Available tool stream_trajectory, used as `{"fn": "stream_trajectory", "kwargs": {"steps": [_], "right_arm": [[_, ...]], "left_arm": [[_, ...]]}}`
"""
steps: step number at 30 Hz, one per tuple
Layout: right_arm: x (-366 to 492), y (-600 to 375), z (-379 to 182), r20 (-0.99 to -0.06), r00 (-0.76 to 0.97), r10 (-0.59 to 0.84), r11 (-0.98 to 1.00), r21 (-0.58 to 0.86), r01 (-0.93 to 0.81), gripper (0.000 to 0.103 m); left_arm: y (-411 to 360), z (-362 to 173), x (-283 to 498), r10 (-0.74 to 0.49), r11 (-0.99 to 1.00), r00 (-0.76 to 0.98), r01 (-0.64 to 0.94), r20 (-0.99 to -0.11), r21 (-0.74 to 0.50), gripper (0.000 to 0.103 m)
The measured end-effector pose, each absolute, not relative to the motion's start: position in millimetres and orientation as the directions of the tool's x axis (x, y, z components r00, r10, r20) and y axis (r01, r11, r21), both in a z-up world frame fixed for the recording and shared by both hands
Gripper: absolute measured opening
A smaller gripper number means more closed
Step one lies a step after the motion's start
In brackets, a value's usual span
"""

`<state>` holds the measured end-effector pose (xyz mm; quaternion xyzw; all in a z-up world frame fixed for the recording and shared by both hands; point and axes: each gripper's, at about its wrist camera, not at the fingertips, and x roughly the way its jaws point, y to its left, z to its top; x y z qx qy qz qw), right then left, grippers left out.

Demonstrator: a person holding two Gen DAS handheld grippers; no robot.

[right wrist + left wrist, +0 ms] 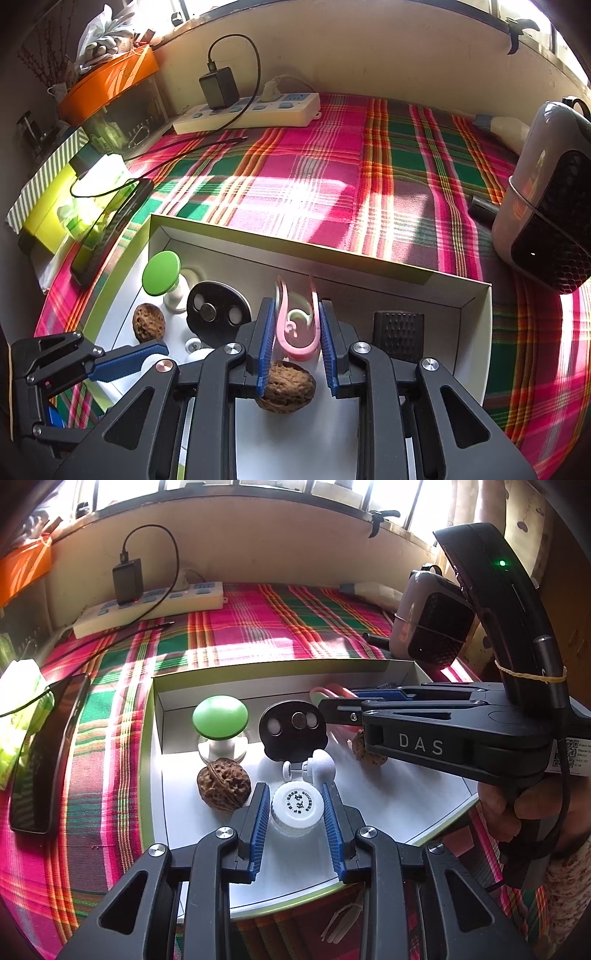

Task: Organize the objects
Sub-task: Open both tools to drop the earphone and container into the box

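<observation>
Plaid tablecloth (pixel 295 177), white box (pixel 406 805) on it. Left gripper (pixel 295 805) clamped on white bottle cap (pixel 295 801) in box; walnut (pixel 223 784) just beside. Right gripper (pixel 295 328) clamped on pink hook (pixel 295 332) over second walnut (pixel 286 386). Beyond: green knob (pixel 219 716), black disc (pixel 291 729). Power strip (pixel 251 114) at wall.

Plaid cloth (pixel 314 192) surface holds white box (pixel 332 254), power strip (pixel 251 110), phone (pixel 48 753), grey heater (pixel 546 206).
</observation>
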<state>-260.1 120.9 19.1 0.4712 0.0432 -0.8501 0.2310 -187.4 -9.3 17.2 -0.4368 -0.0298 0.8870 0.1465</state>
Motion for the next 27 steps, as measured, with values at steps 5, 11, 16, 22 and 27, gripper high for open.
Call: {"fn": "stream_trajectory", "kwargs": {"steps": [5, 11, 16, 22, 27], "right_arm": [[-260.6, 120.7, 16.7, -0.824, -0.438, -0.358, -0.887, 0.154, 0.436, 0.025], [-259.9, 118.7, 16.6, -0.825, -0.441, -0.354, -0.887, 0.147, 0.437, 0.025], [-259.4, 118.4, 16.7, -0.826, -0.438, -0.355, -0.885, 0.147, 0.441, 0.025], [-257.7, 116.6, 16.2, -0.826, -0.437, -0.355, -0.883, 0.142, 0.448, 0.025], [-256.7, 116.5, 17.1, -0.825, -0.437, -0.358, -0.884, 0.149, 0.443, 0.027]], "left_arm": [[-8.4, 16.1, -187.7, 0.289, -0.954, -0.571, -0.239, -0.768, -0.181, 0.027], [-7.5, 14.8, -187.8, 0.287, -0.954, -0.567, -0.240, -0.772, -0.178, 0.027], [-6.9, 14.3, -187.6, 0.287, -0.954, -0.566, -0.241, -0.773, -0.179, 0.027], [-6.6, 14.5, -187.6, 0.287, -0.954, -0.566, -0.240, -0.773, -0.178, 0.027], [-6.5, 14.2, -187.2, 0.284, -0.955, -0.565, -0.239, -0.775, -0.176, 0.028]]}}
